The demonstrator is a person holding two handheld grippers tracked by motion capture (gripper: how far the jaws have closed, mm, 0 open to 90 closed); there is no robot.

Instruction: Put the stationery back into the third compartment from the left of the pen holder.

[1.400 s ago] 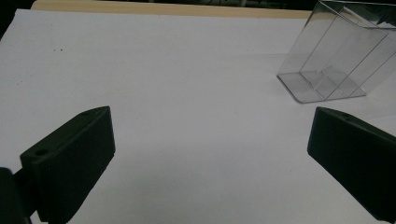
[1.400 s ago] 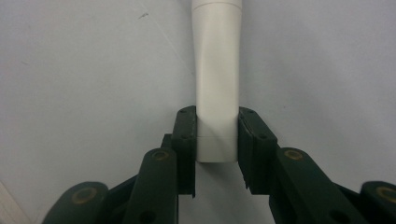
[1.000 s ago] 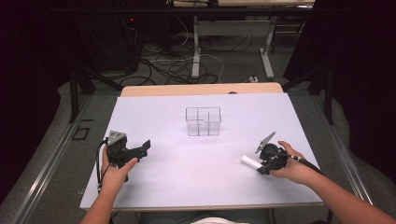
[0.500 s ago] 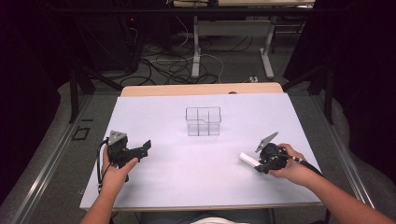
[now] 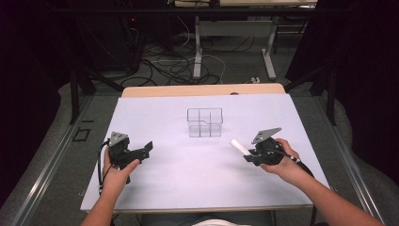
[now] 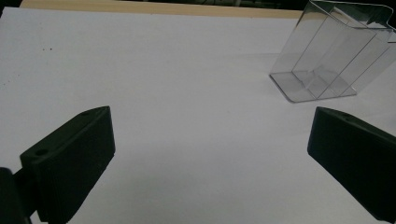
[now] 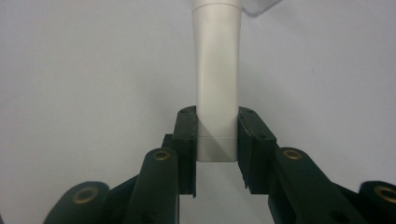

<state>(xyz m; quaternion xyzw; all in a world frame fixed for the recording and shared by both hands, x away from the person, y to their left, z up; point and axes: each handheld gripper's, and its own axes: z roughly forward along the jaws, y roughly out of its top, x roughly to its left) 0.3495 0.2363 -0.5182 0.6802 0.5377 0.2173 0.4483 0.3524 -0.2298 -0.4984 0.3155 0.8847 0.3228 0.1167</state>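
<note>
Our right gripper (image 5: 245,155) at right of centre, jaws clamped on the white tube (image 5: 238,147), our left gripper (image 5: 147,149) at lower left, jaws apart, clear organizer (image 5: 204,122) at centre

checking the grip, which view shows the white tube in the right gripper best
The right gripper view: the white plastic tube stands close up, clamped at its flat end between the right gripper pads. The high view shows it small, sticking out toward the clear divided plastic box.
</note>
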